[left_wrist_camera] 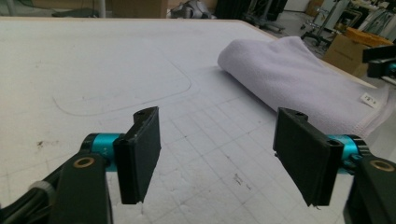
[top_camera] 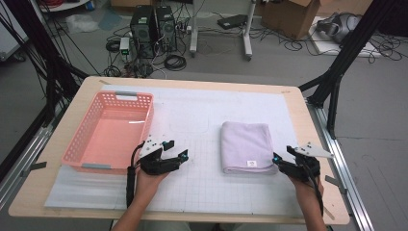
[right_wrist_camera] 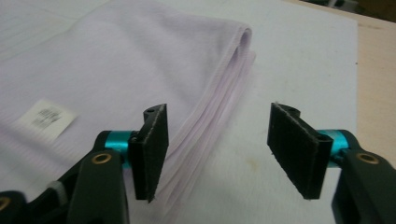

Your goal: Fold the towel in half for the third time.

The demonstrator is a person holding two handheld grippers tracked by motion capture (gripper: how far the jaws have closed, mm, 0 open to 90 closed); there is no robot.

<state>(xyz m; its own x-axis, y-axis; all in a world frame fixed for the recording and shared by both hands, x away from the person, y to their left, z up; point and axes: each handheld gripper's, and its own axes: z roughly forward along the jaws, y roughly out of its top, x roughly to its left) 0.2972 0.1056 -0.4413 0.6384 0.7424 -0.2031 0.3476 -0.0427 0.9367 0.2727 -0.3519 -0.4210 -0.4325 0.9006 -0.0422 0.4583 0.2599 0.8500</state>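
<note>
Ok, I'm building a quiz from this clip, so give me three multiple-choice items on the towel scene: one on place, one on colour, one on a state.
1. Where does the folded towel lie relative to the basket?
A. inside it
B. on the mat to its right
C. under it

2. What colour is the basket?
A. pink
B. green
C. black

3. How does the right gripper stand at the towel's near right corner?
A. shut on the towel
B. open, jaws astride the towel's edge
C. shut on the basket

Answers:
1 B: the high view shows the towel flat on the white mat, apart from the basket.
2 A: its perforated walls are salmon pink.
3 B: the right gripper view shows a wide gap between the jaws, one over the cloth, one over the mat.
</note>
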